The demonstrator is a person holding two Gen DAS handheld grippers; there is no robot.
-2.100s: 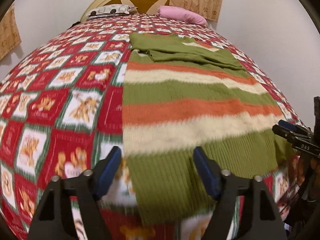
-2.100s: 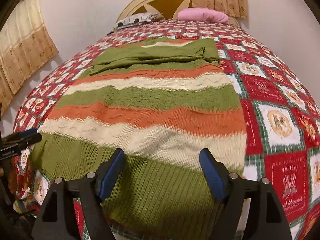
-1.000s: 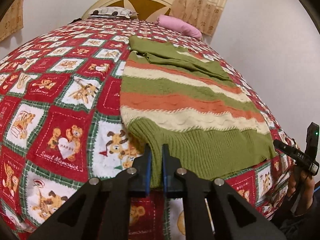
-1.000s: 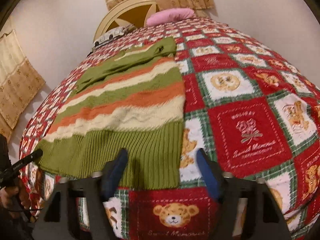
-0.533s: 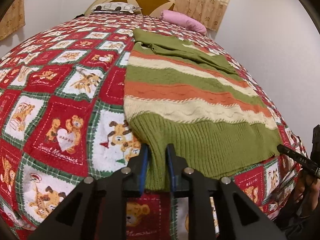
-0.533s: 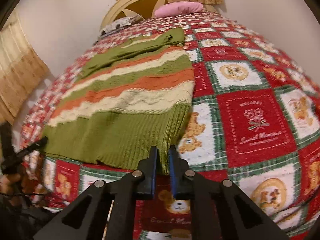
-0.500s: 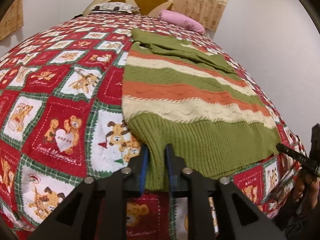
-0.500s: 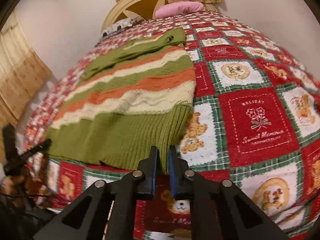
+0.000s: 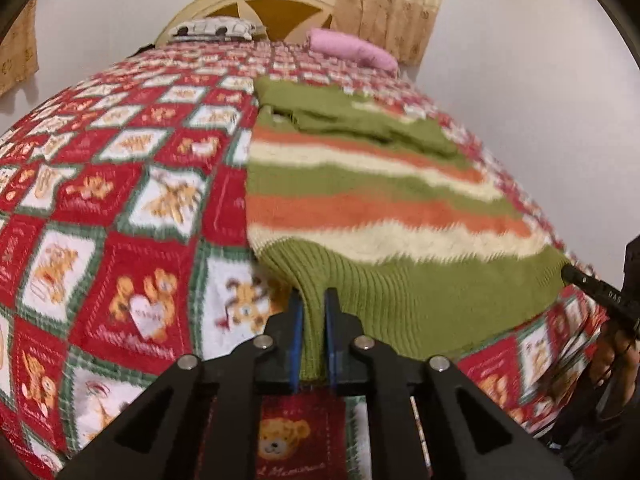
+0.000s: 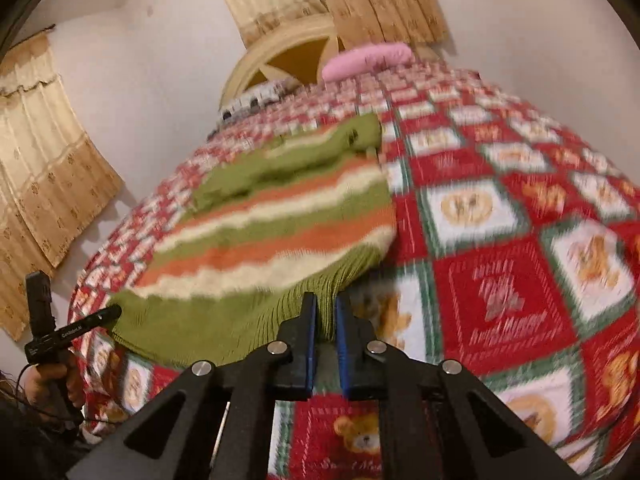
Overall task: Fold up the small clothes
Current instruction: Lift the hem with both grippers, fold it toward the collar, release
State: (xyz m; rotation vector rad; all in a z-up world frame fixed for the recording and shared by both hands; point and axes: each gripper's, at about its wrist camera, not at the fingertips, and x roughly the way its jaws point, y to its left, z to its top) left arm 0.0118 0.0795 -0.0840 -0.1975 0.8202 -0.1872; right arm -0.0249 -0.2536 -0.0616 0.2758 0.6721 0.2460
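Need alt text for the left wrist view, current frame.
The left gripper is shut on the green ribbed hem of a striped sweater lying on a red teddy-bear quilt. A pink pillow sits near the headboard.

Your two wrist cameras sit low at the near bed edge, facing the far headboard, sharing the striped green-orange-cream knitted sweater (image 9: 380,216) (image 10: 272,232).

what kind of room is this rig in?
Almost certainly a home bedroom. The striped sweater lies on a bed covered with a red teddy-bear quilt, with a rounded cream headboard, a pink pillow at the far end, and beige curtains on the wall.
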